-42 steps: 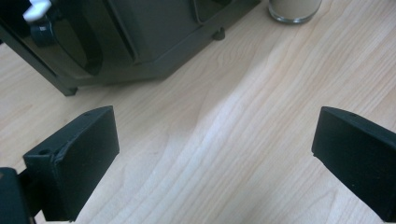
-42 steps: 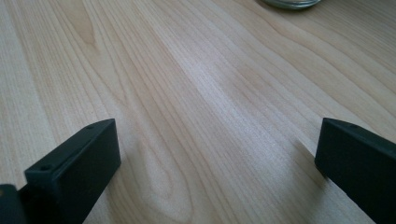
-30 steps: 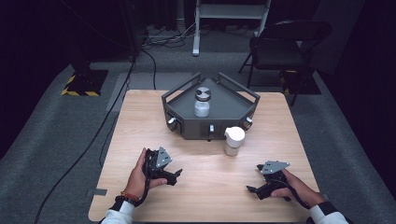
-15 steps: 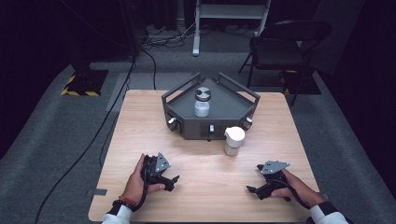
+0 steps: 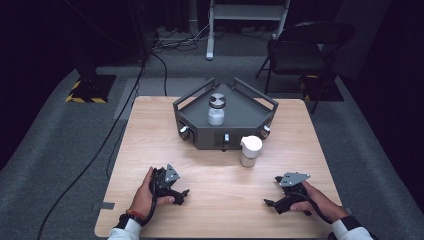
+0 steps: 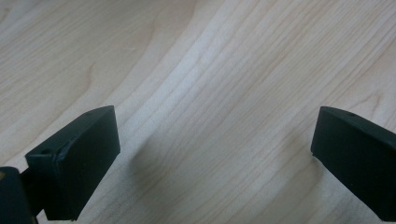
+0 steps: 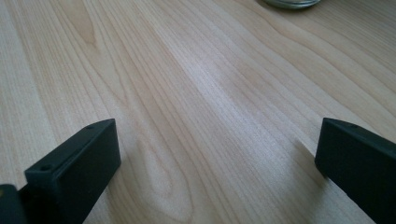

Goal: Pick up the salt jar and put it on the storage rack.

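A dark grey angular tray (image 5: 240, 117) stands at the table's far middle, and a clear jar with a grey lid (image 5: 216, 109) is upright inside it. Just in front of the tray's right side a white-lidded jar (image 5: 250, 150) stands on the wood. My left gripper (image 5: 181, 195) rests low at the near left of the table, jaws wide apart over bare wood (image 6: 210, 107). My right gripper (image 5: 270, 204) lies at the near right, also open over bare wood (image 7: 210, 116). A jar's base (image 7: 292, 3) peeks in at the top edge of the right gripper view.
The wooden table (image 5: 150, 135) has free room on both sides of the tray. Beyond it are a black chair (image 5: 305, 45), a white stand (image 5: 247, 20) and cables (image 5: 100, 145) on the grey carpet.
The left hand has shifted its gripper slightly toward the near edge and tipped it lower. The right gripper and both jars have stayed where they were.
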Demonstrator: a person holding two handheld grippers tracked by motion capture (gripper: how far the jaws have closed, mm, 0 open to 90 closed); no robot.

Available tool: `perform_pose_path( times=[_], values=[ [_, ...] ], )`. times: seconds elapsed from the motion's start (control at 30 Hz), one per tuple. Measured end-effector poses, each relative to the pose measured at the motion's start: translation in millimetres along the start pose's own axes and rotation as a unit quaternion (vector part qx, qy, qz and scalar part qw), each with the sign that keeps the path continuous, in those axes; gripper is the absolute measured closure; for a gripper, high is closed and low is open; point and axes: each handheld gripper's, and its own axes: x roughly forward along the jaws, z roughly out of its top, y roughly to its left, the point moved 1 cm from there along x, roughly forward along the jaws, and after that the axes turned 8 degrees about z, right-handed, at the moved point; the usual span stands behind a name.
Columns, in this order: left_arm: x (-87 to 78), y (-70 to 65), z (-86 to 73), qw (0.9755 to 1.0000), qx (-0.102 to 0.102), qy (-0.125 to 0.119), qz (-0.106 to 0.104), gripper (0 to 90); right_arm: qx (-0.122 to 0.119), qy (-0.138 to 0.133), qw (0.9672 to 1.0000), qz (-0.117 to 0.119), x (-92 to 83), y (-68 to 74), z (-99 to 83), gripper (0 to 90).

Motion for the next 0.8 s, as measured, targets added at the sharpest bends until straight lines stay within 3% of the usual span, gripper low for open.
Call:
perform_pose_path(
  times=[0.33, 0.8],
  values=[
    [5.0, 9.0, -11.4, 0.9991, -0.038, -0.012, -0.018, 0.0, 0.001, 0.000, 1.0000, -0.002, -0.1, 0.9, -0.1, 0.0],
    [5.6, 8.7, -14.7, 0.9989, -0.038, -0.021, -0.016, 0.0, -0.003, 0.000, 1.0000, 0.002, 0.3, -1.1, 0.1, 0.0]
  ],
)
